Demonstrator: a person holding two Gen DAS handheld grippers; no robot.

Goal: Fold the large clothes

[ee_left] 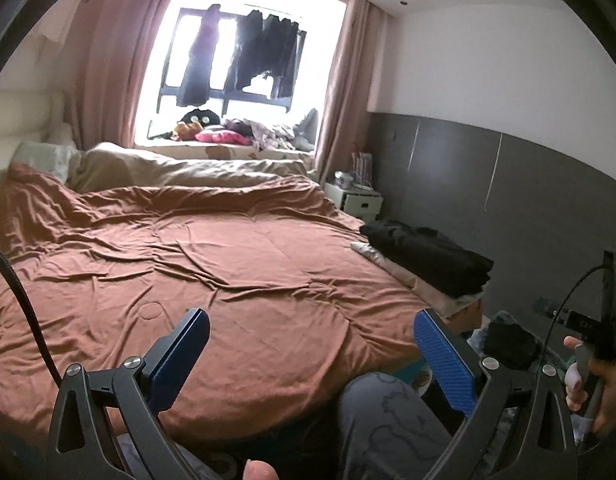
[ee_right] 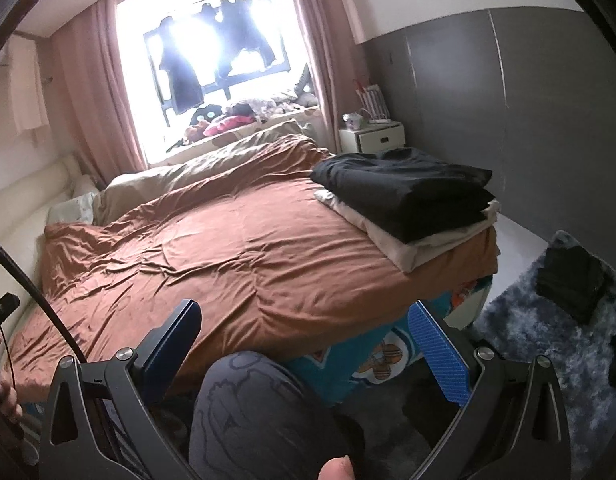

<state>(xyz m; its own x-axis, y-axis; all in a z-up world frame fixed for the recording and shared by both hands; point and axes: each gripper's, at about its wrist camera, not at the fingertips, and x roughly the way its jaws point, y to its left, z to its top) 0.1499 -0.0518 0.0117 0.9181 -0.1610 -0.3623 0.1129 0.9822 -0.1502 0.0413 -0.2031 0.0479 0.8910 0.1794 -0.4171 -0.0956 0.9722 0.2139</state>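
Observation:
A stack of folded clothes lies on the bed's right side: a black folded garment (ee_left: 429, 256) (ee_right: 407, 188) on top of a cream folded one (ee_left: 391, 266) (ee_right: 411, 240). A dark garment (ee_right: 571, 280) lies crumpled on the rug, also dimly seen in the left wrist view (ee_left: 507, 344). My left gripper (ee_left: 311, 344) is open and empty above the near edge of the bed. My right gripper (ee_right: 308, 340) is open and empty above the bed's near right corner. Neither touches any cloth.
The bed is covered by a rust-brown duvet (ee_left: 196, 256) (ee_right: 228, 248). The person's knee in grey patterned trousers (ee_right: 260, 412) is between the fingers. A grey shaggy rug (ee_right: 547, 340), a white nightstand (ee_right: 371, 138), a window sill with toys (ee_left: 228, 132) and a grey wall panel (ee_left: 507, 200) surround it.

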